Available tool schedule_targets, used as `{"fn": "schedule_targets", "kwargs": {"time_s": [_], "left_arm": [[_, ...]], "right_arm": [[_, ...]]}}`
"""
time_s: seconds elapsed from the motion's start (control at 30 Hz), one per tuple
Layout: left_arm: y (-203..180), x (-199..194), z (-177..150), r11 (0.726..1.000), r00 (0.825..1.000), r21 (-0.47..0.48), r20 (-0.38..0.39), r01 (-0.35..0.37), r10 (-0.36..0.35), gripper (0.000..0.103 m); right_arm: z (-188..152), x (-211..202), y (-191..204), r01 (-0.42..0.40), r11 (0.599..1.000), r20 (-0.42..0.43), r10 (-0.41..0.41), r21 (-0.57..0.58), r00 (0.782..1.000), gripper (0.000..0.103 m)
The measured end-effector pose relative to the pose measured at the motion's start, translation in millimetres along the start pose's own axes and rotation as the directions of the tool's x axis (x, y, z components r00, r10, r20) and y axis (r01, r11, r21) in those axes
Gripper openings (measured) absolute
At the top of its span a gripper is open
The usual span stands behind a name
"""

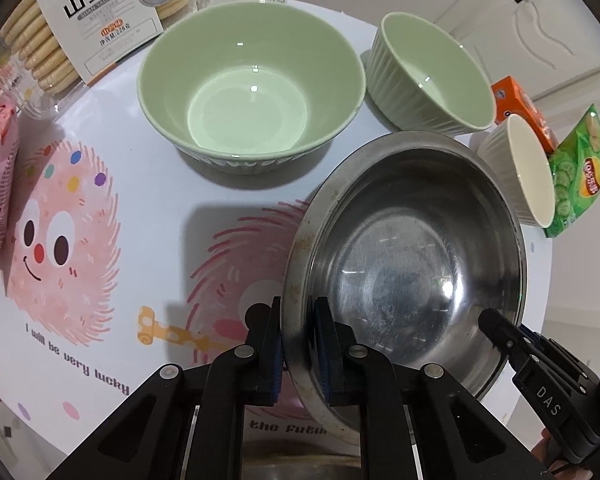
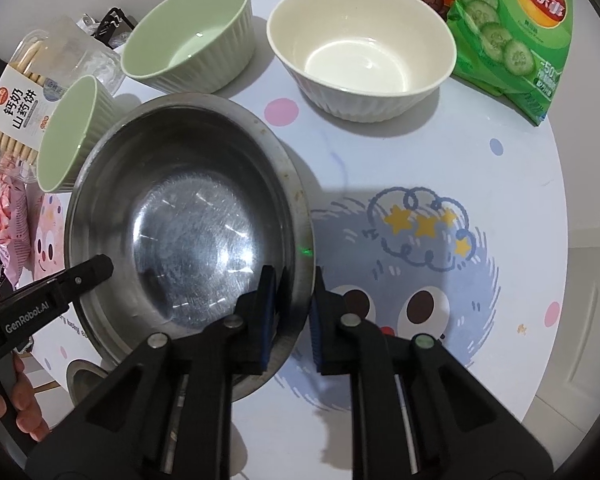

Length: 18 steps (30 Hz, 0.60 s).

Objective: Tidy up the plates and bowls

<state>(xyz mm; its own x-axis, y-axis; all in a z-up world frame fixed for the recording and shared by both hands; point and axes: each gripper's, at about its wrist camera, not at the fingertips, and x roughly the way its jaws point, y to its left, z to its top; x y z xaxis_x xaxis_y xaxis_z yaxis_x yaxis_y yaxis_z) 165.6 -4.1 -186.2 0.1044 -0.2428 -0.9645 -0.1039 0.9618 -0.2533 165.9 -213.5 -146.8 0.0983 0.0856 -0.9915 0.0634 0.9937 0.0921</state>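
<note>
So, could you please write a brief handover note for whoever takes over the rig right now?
Left gripper: shut on the near-left rim of the steel bowl.
Right gripper: straddles the bowl's opposite rim, one finger inside and one outside; a small gap shows, so I cannot tell if it is clamped.
The steel bowl looks tilted.
On the table, all separate and upright: the large green bowl, the small green ribbed bowl and the cream bowl.
Done: nothing is stacked yet.
Left: probably nest the bowls by size; snack packets crowd the table edges.
</note>
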Motion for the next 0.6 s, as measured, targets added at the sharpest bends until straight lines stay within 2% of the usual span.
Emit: {"fn": "schedule_targets", "kwargs": {"time_s": [0.27,0.6], "left_arm": [[0,-39,-15,1.0,0.998,0.018,0.06,0.019,-0.02,0.013],[21,-99,-60,0.999,0.992,0.038,0.122,0.034,-0.039,0.013]], "right_arm": [[-10,-39,1,0.002,1.0,0.065,0.0,-0.028,0.998,0.017],[-47,-86,31,-0.006,0.997,0.137,0.015,-0.072,0.99,0.017]]}}
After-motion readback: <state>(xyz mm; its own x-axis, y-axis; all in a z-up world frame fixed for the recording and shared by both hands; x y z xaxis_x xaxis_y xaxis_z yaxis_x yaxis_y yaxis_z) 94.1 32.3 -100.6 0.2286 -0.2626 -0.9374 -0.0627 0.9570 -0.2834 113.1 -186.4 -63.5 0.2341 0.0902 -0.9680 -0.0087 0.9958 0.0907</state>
